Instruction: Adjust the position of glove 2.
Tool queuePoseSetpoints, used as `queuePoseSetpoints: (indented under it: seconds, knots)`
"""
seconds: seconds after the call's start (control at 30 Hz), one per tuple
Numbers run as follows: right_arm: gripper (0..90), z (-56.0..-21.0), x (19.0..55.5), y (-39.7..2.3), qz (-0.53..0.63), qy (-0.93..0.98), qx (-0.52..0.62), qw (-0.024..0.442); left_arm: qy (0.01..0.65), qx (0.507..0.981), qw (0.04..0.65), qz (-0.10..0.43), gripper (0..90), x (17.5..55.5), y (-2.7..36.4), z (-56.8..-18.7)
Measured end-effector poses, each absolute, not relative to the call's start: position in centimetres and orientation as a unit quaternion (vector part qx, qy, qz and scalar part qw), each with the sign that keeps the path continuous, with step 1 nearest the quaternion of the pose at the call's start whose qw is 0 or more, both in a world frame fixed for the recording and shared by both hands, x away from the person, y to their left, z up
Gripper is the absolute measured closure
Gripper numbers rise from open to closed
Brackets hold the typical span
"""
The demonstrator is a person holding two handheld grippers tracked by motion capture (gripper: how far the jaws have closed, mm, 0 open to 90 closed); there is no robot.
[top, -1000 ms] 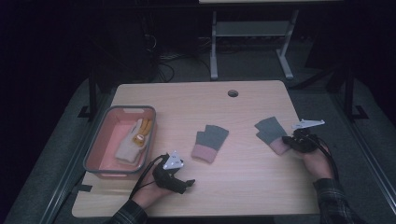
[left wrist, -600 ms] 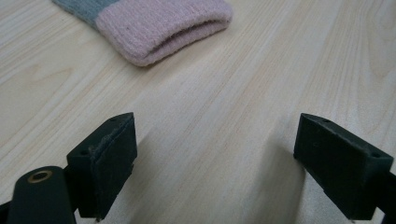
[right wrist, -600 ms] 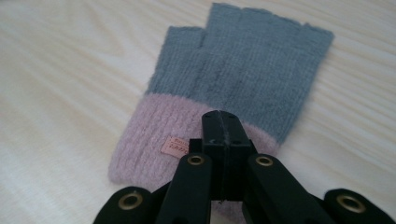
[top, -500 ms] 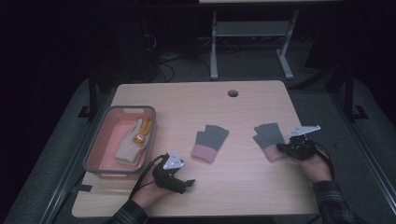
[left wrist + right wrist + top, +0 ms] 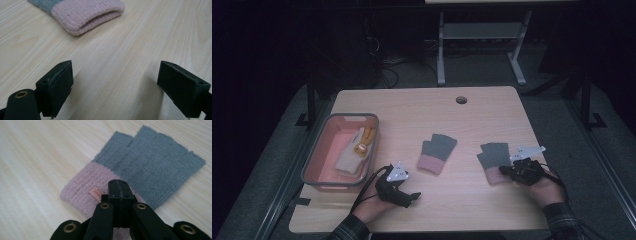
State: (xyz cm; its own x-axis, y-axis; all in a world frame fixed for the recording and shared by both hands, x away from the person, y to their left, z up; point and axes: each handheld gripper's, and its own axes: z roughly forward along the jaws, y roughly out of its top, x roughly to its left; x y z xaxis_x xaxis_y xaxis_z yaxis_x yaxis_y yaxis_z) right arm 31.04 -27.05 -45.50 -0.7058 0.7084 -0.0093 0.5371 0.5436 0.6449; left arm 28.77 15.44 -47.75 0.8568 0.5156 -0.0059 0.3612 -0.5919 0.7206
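On the table (image 5: 472, 120) our right gripper (image 5: 507, 171) pinches one glove's (image 5: 493, 159) pink cuff to drag it; our left gripper (image 5: 414, 196) rests with jaws apart.

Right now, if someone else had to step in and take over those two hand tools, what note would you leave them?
Left gripper: open, holding nothing, low over the table just short of the middle glove.
Right gripper: jaws shut, apparently pinching the pink cuff of the right-hand glove.
Things: both grey-and-pink gloves lie flat on the table; the pink basket at the left holds a cream glove.
Done: one glove binned, one gripped.
Left: probably carry both grey-and-pink gloves to the basket.
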Motion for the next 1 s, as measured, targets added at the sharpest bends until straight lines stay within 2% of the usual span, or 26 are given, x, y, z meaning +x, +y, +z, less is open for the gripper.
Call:
queuePoseSetpoints:
  seconds: [0.43,1.0]
  knots:
    - [90.0,-45.3,29.6,-24.2,0.316,0.886,0.319,0.119,0.246,0.886,0.379,0.102,12.6,28.8,15.4,-47.8]
    - [90.0,-45.5,28.6,-19.8,0.343,0.898,0.267,0.065,0.244,0.887,0.377,0.103,12.6,28.9,15.4,-47.7]
